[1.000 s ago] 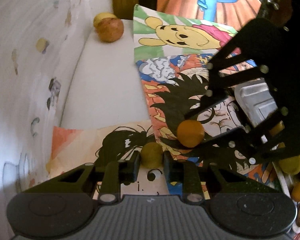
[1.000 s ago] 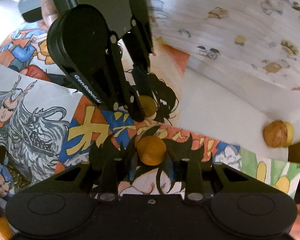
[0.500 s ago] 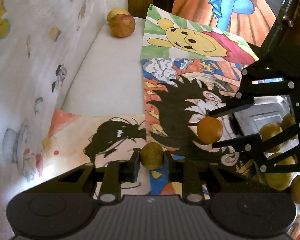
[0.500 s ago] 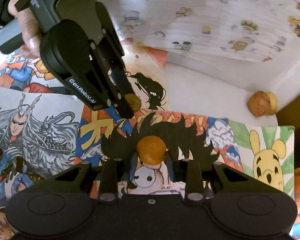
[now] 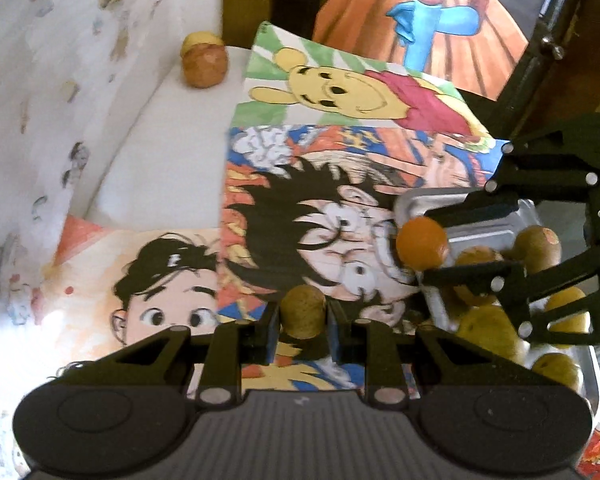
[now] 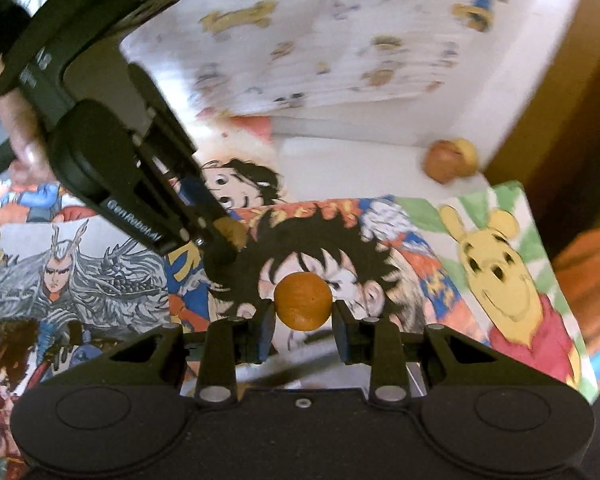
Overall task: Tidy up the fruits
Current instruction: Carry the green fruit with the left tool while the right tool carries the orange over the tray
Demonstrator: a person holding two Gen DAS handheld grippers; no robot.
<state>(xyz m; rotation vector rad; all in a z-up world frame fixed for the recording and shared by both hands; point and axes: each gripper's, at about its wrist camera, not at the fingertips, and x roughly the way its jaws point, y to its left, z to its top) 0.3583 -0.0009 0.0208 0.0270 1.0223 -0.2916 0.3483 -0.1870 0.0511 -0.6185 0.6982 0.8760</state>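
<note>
My left gripper (image 5: pixel 303 320) is shut on a small olive-brown fruit (image 5: pixel 302 312), held above the cartoon posters. My right gripper (image 6: pixel 303 320) is shut on a round orange fruit (image 6: pixel 303 301). In the left wrist view that orange fruit (image 5: pixel 421 243) hangs at the near corner of a metal tray (image 5: pixel 416 200) that holds several yellow-brown fruits (image 5: pixel 492 332). The right wrist view shows the left gripper (image 6: pixel 224 240) from the side, its brown fruit (image 6: pixel 230 232) at the tips. Two more fruits (image 5: pixel 204 62), brown and yellow, lie together at the far corner of the white surface.
Cartoon posters cover the surface, among them a yellow bear drawing (image 5: pixel 340 88) and a spiky-haired figure (image 5: pixel 320 216). A patterned white cloth (image 5: pixel 40 120) rises along the left side. A hand (image 6: pixel 16 128) holds the left gripper's handle. Dark wooden furniture (image 5: pixel 560 40) stands behind the tray.
Both grippers have carried their fruits rightward toward the metal tray, which has come into fuller view. The right gripper has rolled and lifted a little. Both grips are unchanged.
</note>
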